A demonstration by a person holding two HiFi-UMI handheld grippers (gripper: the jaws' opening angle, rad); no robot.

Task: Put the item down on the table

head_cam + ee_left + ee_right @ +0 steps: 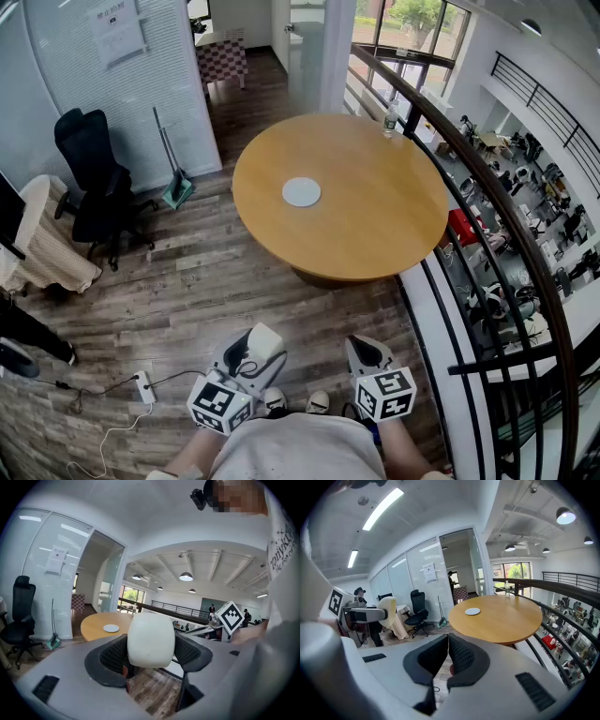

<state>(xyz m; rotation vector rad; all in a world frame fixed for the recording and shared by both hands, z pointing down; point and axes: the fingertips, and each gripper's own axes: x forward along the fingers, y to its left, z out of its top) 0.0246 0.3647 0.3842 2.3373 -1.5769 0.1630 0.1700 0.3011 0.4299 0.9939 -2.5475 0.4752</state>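
A white rounded item (151, 639) sits clamped between the black pads of my left gripper (151, 654), which is shut on it. In the head view the same item (265, 338) shows at the tip of the left gripper (253, 349), low over the wooden floor and well short of the table. The round wooden table (375, 216) stands ahead with a white disc (301, 191) on it. My right gripper (366, 351) is held beside the left. Its jaws (447, 645) are shut together with nothing between them.
A water bottle (391, 119) stands at the table's far edge. A black railing (487, 309) runs along the right, over a drop to a lower floor. At the left are a black office chair (94, 173), a broom (174, 183) and a floor power strip (145, 386).
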